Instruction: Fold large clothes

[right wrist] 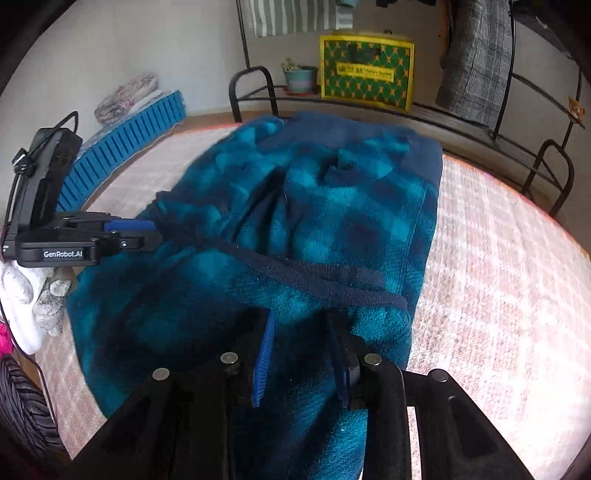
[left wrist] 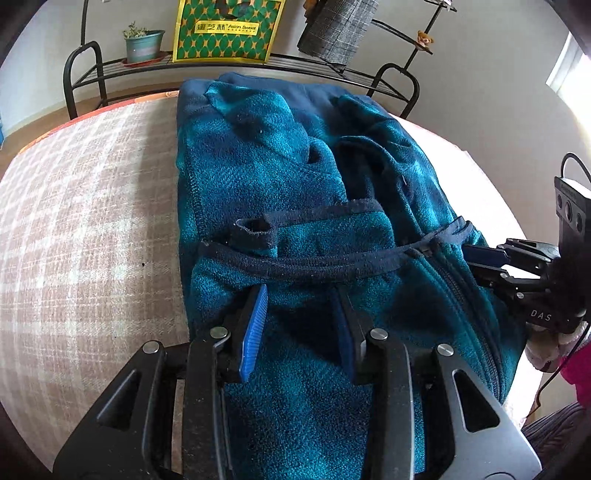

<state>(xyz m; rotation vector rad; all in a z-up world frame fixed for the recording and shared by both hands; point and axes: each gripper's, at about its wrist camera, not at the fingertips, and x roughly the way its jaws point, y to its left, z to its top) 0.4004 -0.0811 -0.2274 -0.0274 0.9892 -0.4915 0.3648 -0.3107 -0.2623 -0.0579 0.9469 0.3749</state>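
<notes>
Two claws hover over a folded teal fleece jacket (left wrist: 295, 206) lying mid-frame on the checked bench (left wrist: 85, 221). The left claw (left wrist: 301, 314) and right claw (right wrist: 301, 345) both stand released, seemingly gripping nothing, pads just above the fabric.

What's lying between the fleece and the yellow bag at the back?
Only bare checked blanket and black rack rail separate fleece from yellow bag, per the right wrist view.

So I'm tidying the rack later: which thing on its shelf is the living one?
The potted plant, in a teal pot at the shelf's left end in the left wrist view. Beside it stands only a yellow-green bag.
</notes>
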